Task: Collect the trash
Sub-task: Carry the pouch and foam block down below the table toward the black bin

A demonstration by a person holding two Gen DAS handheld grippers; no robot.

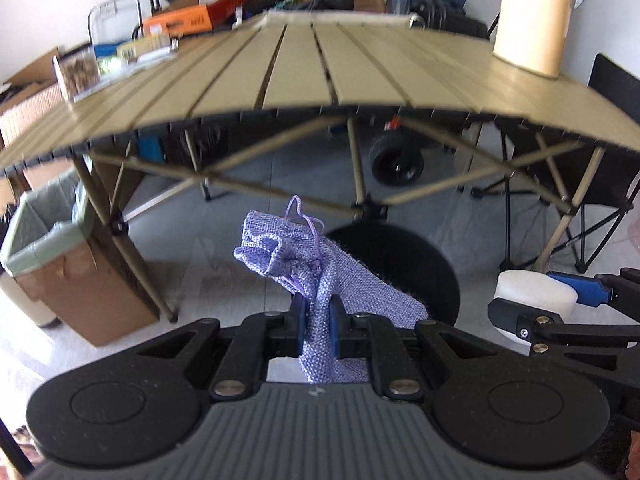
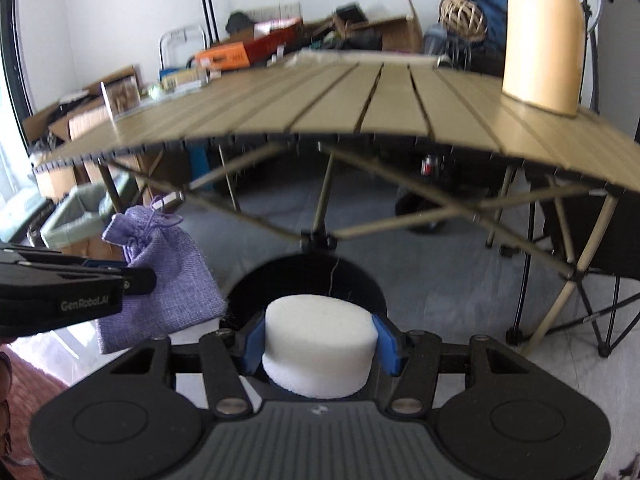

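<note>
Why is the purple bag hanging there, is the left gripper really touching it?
Touching. In the left wrist view the left gripper has its blue pads pressed on both sides of the purple bag, pinching the cloth.

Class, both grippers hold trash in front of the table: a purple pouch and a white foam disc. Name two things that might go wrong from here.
1. The left gripper pinches only a fold of the pouch; most hangs free, so it may slip out.
2. The lined bin sits far to the left, beside the table leg; the right gripper with the foam disc must cross over, and could bump the left gripper.
</note>
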